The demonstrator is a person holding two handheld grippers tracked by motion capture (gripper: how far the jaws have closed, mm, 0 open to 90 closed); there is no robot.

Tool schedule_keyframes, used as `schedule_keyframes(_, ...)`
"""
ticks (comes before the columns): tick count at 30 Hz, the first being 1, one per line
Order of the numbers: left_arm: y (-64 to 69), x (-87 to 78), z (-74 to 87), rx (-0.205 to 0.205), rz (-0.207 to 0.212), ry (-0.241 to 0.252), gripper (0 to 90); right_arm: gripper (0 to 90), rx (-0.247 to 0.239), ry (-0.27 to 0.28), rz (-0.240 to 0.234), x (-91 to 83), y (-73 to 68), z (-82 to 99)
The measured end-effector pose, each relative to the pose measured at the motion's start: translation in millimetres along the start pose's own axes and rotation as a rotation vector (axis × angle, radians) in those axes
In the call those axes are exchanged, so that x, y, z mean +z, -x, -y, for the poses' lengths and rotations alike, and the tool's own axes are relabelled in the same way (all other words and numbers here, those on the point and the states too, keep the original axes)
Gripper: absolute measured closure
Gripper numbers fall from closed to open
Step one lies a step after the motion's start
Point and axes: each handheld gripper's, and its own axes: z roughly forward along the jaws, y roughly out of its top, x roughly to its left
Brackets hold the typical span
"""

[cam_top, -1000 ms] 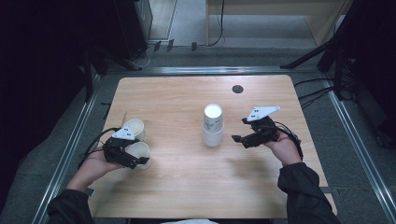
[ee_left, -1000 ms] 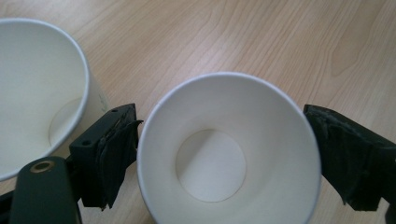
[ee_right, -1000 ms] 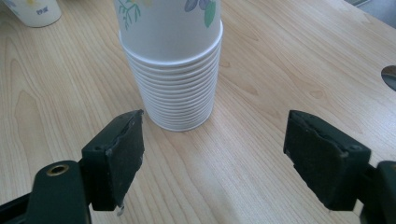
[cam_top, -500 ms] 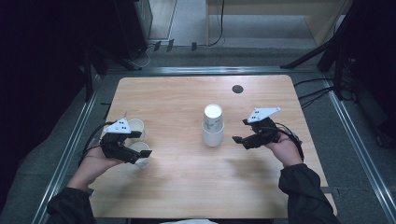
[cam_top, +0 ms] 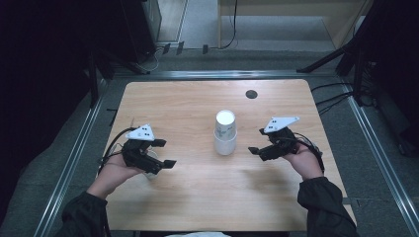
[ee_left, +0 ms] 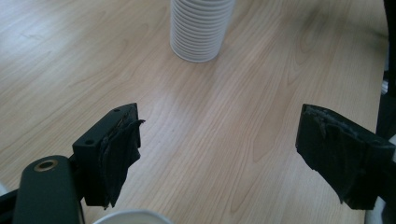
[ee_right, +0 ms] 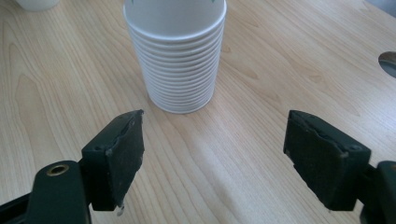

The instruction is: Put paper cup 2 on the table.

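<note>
A tall stack of white paper cups (cam_top: 225,132) stands upright at the middle of the wooden table (cam_top: 207,197). My left gripper (cam_top: 165,153) hovers at the table's left and points toward the stack (ee_left: 201,28). Its jaws are open and have just been closing a little, with nothing between them. A loose white cup (cam_top: 149,172) peeks out under that gripper, and its rim (ee_left: 130,217) shows below the left gripper (ee_left: 224,154). My right gripper (cam_top: 257,141) is open just right of the stack (ee_right: 175,51), apart from it. The right gripper (ee_right: 215,158) has bare wood between its jaws.
A dark round grommet (cam_top: 251,94) sits in the table's far right part and shows as a grommet (ee_right: 387,63) at the right gripper view's edge. Another white cup (ee_right: 35,3) shows beyond the stack. Metal rails and dark floor surround the table.
My left hand has lifted and shifted slightly right over the two loose cups, which it now mostly hides. The right hand and the stack have stayed put.
</note>
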Motion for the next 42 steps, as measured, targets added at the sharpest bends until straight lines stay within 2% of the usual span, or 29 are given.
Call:
schedule_keyframes(6,12.3,10.1,-12.5,0.039,0.019,0.011,14.0,20.4,0.0,-0.01,0.006,-3.3,-2.7,5.1)
schedule_keyframes(15,23.6,26.5,-24.6,0.042,0.037,0.008,14.0,20.4,0.01,-0.019,0.016,-9.6,-7.1,12.6)
schedule_keyframes(24,35.5,40.5,-34.9,0.033,0.065,0.032,14.0,20.3,0.014,-0.021,0.008,-10.7,-13.7,16.6)
schedule_keyframes(29,40.9,49.0,-36.6,0.028,0.052,0.007,14.0,20.2,0.028,-0.002,-0.008,-9.1,-19.8,16.2)
schedule_keyframes(38,48.8,63.6,-40.1,0.017,0.074,0.012,14.0,20.2,-0.008,-0.025,-0.05,-0.9,-33.3,13.7)
schedule_keyframes(42,52.6,70.6,-40.3,0.024,0.047,-0.007,14.0,20.2,-0.023,-0.034,-0.068,2.9,-39.3,11.6)
